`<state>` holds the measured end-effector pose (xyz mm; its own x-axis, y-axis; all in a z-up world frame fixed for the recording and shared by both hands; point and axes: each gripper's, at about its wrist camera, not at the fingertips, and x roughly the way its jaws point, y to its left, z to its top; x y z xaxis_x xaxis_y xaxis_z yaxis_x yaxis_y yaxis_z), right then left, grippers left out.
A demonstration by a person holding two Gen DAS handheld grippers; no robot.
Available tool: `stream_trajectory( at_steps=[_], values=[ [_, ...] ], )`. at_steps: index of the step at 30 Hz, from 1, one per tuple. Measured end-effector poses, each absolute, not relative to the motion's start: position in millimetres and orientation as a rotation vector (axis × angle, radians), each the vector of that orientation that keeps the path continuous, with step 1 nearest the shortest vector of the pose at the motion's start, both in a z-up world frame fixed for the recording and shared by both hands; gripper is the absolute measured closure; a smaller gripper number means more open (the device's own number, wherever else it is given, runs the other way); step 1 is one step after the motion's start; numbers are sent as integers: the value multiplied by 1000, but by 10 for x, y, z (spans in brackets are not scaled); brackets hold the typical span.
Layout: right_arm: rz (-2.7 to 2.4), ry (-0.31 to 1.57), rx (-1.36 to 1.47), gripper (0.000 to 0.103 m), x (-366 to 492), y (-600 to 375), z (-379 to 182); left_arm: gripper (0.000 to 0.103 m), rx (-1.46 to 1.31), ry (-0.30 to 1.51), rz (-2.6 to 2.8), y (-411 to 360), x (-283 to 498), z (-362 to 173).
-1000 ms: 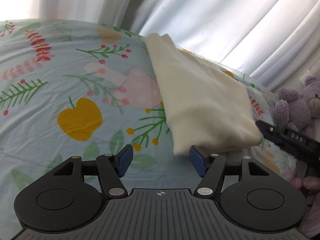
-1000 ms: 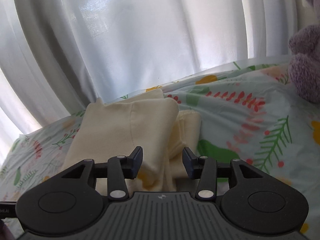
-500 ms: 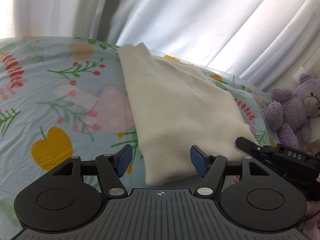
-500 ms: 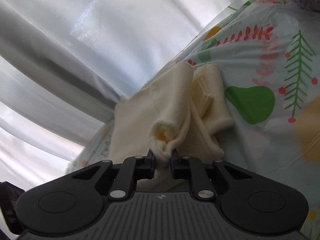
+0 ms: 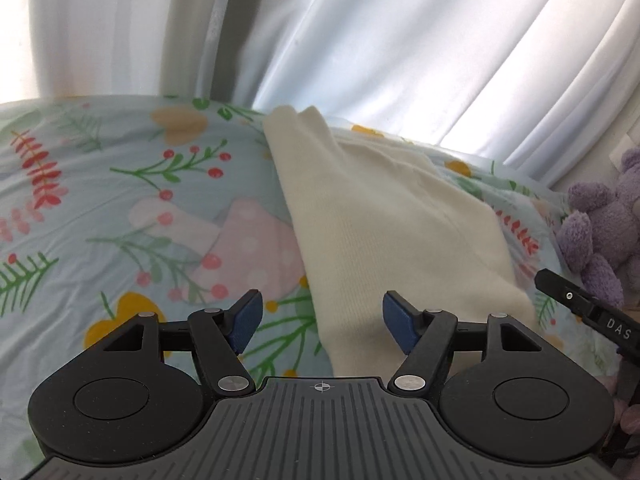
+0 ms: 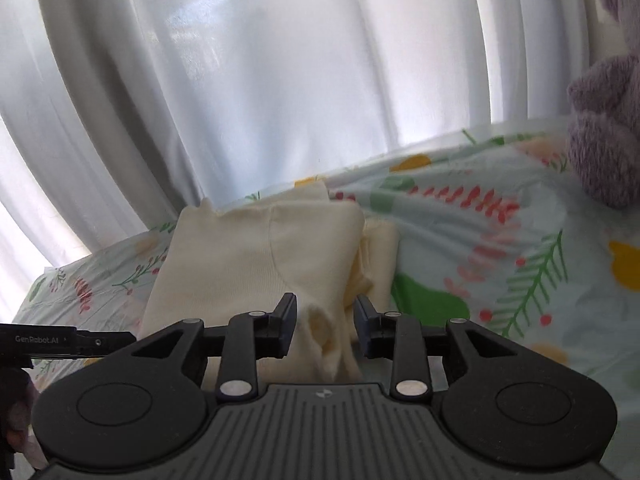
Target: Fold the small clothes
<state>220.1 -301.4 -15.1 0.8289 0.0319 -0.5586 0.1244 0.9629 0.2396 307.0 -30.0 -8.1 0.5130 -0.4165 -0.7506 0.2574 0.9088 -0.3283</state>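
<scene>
On the floral bedsheet [image 5: 100,208], to the left in the left wrist view, leaves, berries and a pink mushroom are printed. The left gripper [image 5: 322,316] is held low over it with its blue-padded jaws spread wide; nothing is gripped, though the near end of the cream garment [image 5: 384,236] is seen in the gap between them. The garment is laid folded on the sheet as a long shape, its long axis running from the near end by the jaws away and slightly leftward to a narrow tip close to the white curtain [image 5: 400,40]. Further right, a purple plush toy [image 5: 600,224] is seen beside the bed's far edge.

From the right wrist view the cream garment [image 6: 248,256] is seen lying with a bunched near corner reaching between the jaws of the right gripper [image 6: 325,326], which are parted moderately; whether the fabric is touched cannot be told. Looser folded layers are stacked at its right side
</scene>
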Motion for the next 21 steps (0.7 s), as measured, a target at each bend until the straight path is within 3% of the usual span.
stream_trajectory(
  at_steps=[5,8,12,17,19,20,21],
  values=[
    [43,591,115,67,2665,-2672,-257,31,-200,966,-388,-565,3324,-176],
    [56,661,77,74,2861,-2578,-458,32,-206,996,-416,-682,3388,-325],
    [0,660,8,79,2839,-2655,-563,21,-278,1046,-435,-662,3496,-538],
    [-41,664,95,78,2779,-2949,-451,24,-333,1041,-493,-499,3522,-539],
    [-48,678,236,61,2743,-3215,-407,24,-367,1048,-519,-400,3554,-555],
    [-37,694,315,45,2745,-3360,-414,24,-386,1055,-527,-361,3578,-567],
    [6,723,418,41,2770,-3536,-458,24,-406,1060,-538,-330,3600,-577]
  ],
)
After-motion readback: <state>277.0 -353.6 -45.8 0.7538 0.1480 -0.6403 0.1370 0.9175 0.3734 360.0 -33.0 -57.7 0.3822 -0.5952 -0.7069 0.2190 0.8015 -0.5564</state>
